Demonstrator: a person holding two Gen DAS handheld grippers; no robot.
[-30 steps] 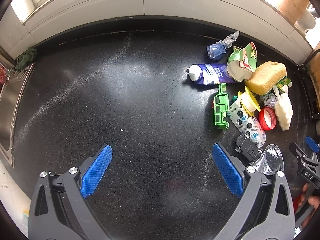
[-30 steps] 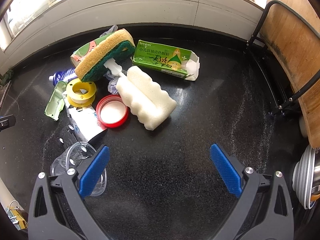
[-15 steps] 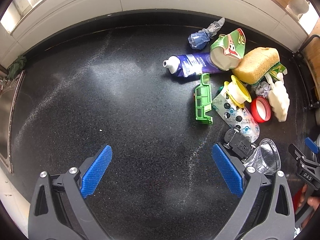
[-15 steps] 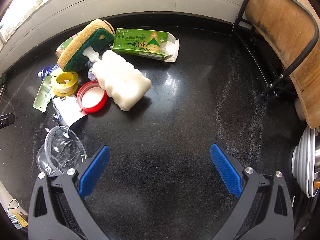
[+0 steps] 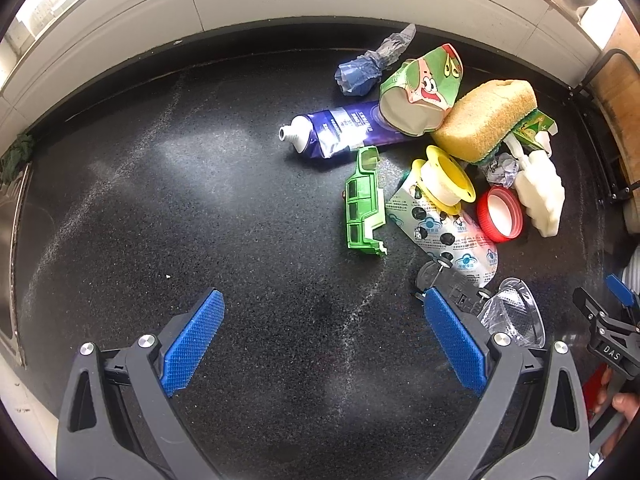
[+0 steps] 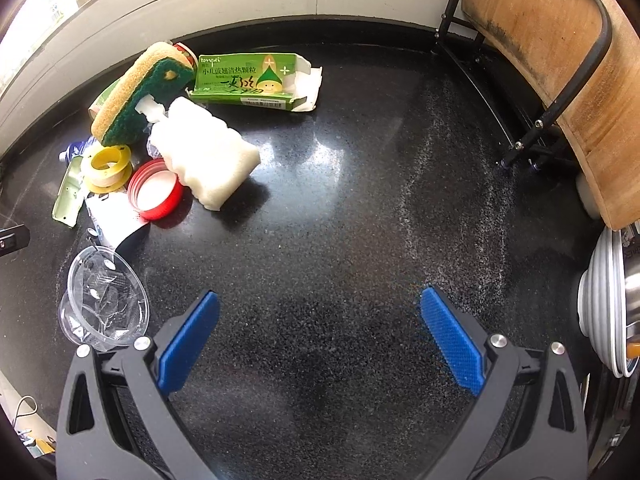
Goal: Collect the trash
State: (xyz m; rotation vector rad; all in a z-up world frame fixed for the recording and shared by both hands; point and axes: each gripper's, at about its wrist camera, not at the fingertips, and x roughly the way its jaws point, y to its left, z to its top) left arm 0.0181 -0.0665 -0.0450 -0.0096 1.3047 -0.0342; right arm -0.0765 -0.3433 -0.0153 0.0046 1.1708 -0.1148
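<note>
Since both the left gripper (image 5: 320,334) and right gripper (image 6: 320,332) hang wide open and empty, I'd grab the crinkly clear plastic cup (image 6: 105,298) first. It's nearest, just front of the red lid (image 6: 155,190), probably featherlight, so pinch its rim.

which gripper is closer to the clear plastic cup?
Right. The right gripper has the clear plastic cup just off its left finger; the left gripper sits farther left of it.
</note>
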